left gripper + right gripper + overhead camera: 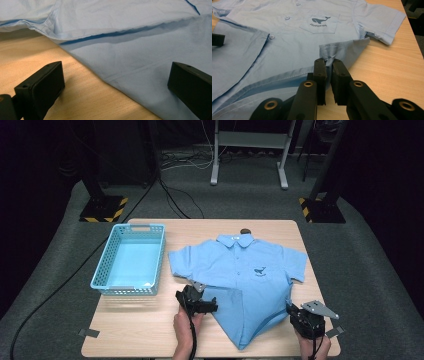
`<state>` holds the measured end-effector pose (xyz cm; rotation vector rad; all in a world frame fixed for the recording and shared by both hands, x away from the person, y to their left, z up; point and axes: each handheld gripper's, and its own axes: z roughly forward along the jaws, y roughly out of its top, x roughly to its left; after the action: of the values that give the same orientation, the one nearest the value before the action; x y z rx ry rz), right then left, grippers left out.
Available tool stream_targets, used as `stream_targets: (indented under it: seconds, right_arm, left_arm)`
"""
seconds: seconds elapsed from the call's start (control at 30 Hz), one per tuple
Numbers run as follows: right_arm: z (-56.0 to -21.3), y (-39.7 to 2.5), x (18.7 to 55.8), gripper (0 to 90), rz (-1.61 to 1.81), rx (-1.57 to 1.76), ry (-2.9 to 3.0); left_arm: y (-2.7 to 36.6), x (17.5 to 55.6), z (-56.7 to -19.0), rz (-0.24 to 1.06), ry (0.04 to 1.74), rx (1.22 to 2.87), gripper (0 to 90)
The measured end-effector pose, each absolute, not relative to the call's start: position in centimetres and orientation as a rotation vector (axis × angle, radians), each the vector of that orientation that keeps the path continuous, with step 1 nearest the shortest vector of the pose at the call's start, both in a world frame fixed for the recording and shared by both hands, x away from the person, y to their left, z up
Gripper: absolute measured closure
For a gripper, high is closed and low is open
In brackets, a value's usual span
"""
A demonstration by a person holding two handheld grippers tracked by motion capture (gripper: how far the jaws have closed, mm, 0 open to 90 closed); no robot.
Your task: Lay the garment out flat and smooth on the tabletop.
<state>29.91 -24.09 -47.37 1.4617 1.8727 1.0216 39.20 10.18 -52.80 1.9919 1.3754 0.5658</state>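
On one table (150, 330), one shirt (250, 270), one basket (129, 260), left tongs (115, 82) wide open, right tongs (329, 75) pinching hem.

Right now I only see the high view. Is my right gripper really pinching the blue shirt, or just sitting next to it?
Observer: It is pinching. In the right gripper view the right gripper has its jaws closed on a bunched fold of the shirt at its side edge.
Operator: And my other one, is it grabbing too?
Observer: No. In the left gripper view the left gripper has its jaws wide apart, with the shirt's edge lying flat on the table between them.
Operator: What is the dark picture on the pocket?
Observer: A little whale with small letters under it; I cannot read them.
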Motion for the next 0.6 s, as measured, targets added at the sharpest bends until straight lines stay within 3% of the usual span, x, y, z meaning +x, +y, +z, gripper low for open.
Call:
stream_targets:
  seconds: [0.6]
  right_arm:
    - [-47.8,-25.3,28.5,82.9,0.997,1.491,1.854]
  left_arm:
    - [10.2,39.2,-52.8,0.566,1.375,1.992,0.3]
